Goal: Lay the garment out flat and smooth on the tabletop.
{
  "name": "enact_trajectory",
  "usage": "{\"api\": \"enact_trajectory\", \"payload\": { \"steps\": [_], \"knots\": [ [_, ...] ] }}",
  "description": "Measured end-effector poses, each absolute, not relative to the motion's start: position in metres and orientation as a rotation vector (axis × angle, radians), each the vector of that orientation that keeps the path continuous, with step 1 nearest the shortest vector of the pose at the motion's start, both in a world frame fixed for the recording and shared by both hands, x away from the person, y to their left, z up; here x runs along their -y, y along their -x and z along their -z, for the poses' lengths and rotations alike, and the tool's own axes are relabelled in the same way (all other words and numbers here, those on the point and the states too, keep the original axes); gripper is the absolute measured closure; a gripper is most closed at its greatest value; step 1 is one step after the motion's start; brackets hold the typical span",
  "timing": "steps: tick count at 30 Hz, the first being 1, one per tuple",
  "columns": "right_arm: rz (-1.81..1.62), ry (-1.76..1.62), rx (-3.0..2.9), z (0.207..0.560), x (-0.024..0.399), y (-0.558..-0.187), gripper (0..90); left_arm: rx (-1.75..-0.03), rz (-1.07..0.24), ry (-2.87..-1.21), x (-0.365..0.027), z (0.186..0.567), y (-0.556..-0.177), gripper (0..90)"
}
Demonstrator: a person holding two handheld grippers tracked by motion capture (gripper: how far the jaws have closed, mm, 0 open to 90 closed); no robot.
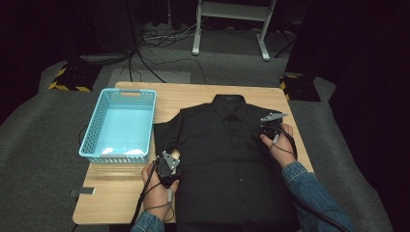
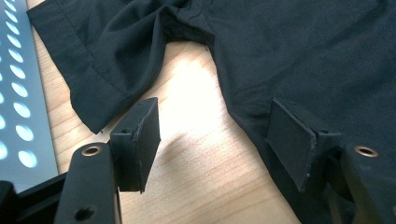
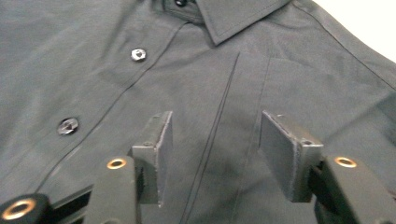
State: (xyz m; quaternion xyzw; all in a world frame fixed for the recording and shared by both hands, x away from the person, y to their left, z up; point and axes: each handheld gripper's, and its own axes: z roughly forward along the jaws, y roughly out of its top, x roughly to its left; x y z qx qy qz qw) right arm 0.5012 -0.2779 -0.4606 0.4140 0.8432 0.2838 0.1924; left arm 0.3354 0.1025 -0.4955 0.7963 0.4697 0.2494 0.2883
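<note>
Nearest you, low in the frame, your left tongs (image 1: 170, 170) sit apart and empty at the shirt (image 1: 227, 164)'s side seam, one pad on cloth, one over bare worktop (image 1: 111, 193). The shirt lies flat and buttoned, long axis running up the frame from hem to collar (image 1: 228, 102). Farther up, right of centre, your right tongs (image 1: 265, 131) hover apart over the chest pocket (image 3: 261, 88), gripping nothing. Left hand's closer to an edge, I'd say.

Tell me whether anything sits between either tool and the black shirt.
Nothing visible does. The left tool hangs open over bare wood by the black shirt, below its sleeve; the right tool is open right above its chest.
</note>
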Motion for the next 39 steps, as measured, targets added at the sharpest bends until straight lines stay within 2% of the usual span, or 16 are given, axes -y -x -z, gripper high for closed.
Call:
{"api": "enact_trajectory", "payload": {
  "steps": [7,9,11,12,14,39],
  "knots": [
    [-0.735,-1.177,-2.381,0.478,0.275,-0.519,51.8,-1.259,-0.680,-2.114,-0.104,0.497,-0.339,34.8],
    [-0.757,-1.202,-2.390,0.481,0.279,-0.521,61.2,-1.259,-0.685,-2.109,-0.105,0.497,-0.340,34.8],
    [-0.750,-1.198,-2.422,0.479,0.282,-0.521,77.6,-1.260,-0.693,-2.109,-0.105,0.497,-0.341,34.8],
    [-0.709,-1.172,-2.435,0.478,0.283,-0.520,82.9,-1.262,-0.695,-2.107,-0.105,0.497,-0.341,34.8],
    [-0.680,-1.154,-2.441,0.477,0.286,-0.519,87.5,-1.267,-0.701,-2.102,-0.106,0.497,-0.342,34.8],
    [-0.944,-1.350,-2.169,0.440,0.376,-0.496,89.3,-1.230,-0.729,-2.119,-0.097,0.498,-0.356,35.0]
  ]
}}
